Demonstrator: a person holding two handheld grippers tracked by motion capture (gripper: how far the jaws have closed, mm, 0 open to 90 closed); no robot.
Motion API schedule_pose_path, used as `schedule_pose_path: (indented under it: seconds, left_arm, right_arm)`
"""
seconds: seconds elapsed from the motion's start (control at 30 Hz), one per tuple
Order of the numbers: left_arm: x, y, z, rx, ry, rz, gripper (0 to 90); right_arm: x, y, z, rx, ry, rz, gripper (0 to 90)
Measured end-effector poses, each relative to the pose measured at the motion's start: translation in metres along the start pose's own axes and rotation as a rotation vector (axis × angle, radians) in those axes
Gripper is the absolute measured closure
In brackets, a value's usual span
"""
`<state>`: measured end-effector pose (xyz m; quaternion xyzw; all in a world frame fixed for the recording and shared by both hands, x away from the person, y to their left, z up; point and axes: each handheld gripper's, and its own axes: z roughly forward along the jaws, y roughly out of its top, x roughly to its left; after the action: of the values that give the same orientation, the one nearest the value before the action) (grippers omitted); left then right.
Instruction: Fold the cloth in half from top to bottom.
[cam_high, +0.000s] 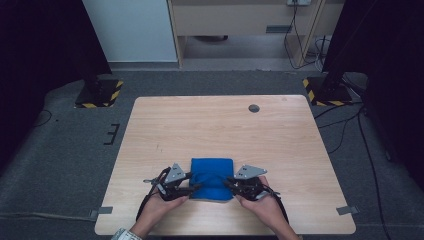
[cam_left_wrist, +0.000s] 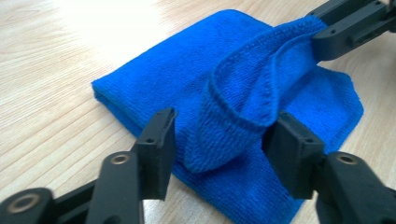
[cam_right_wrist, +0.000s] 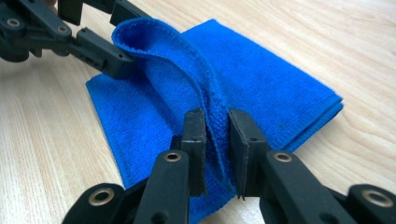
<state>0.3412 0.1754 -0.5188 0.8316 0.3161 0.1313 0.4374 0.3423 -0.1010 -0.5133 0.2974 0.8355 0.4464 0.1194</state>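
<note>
One blue microfibre cloth (cam_high: 212, 177) lies folded into a thick rectangle on the wooden table (cam_high: 220, 125), close to the near edge and roughly midway between the left and right edges. Its top layer is lifted along the near side into a raised, stitched-hem loop, while the lower layers rest flat on the wood. There are two grippers, one in each of the person's hands, at the left and right sides of the cloth. The right gripper (cam_right_wrist: 217, 140) has its jaws drawn close together, with the lifted edge of the cloth standing between the pads and pinched by them; in the left gripper view the same gripper grips the far end of the loop near the top right. The left gripper (cam_left_wrist: 217, 147) has its jaws about half open, straddling the other end of the raised fold; the cloth sits between the pads, at most brushing the one on the right, and no clamping shows. The table also carries one small round grey cable port (cam_high: 254, 108) near its far edge.
</note>
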Motion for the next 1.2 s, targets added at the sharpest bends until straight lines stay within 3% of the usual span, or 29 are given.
schedule_pose_path:
  seconds: [0.23,0.43,0.57,0.73,0.9,1.2]
  left_arm:
    - [-0.001,0.0,-0.001,0.011,-0.009,0.013,56.7]
    - [-0.002,0.003,-0.005,-0.003,-0.005,0.022,66.2]
    - [-0.005,0.003,-0.007,-0.002,-0.016,0.028,65.0]
    - [-0.009,-0.002,-0.011,0.016,-0.036,0.03,57.3]
    - [-0.013,-0.006,-0.016,0.013,-0.062,0.012,50.9]
    - [-0.017,-0.008,-0.023,0.01,-0.085,0.002,48.5]
  right_arm:
    - [0.001,-0.003,0.005,0.022,0.009,0.003,67.0]
    - [0.004,-0.002,0.002,0.001,0.011,-0.004,73.3]
    - [0.005,-0.002,-0.001,-0.001,0.008,-0.008,71.7]
    - [0.01,-0.006,-0.006,0.013,0.013,-0.015,65.6]
    - [0.014,-0.008,-0.009,0.026,0.026,-0.013,60.8]
    - [0.016,-0.009,-0.009,0.042,0.027,0.002,51.3]
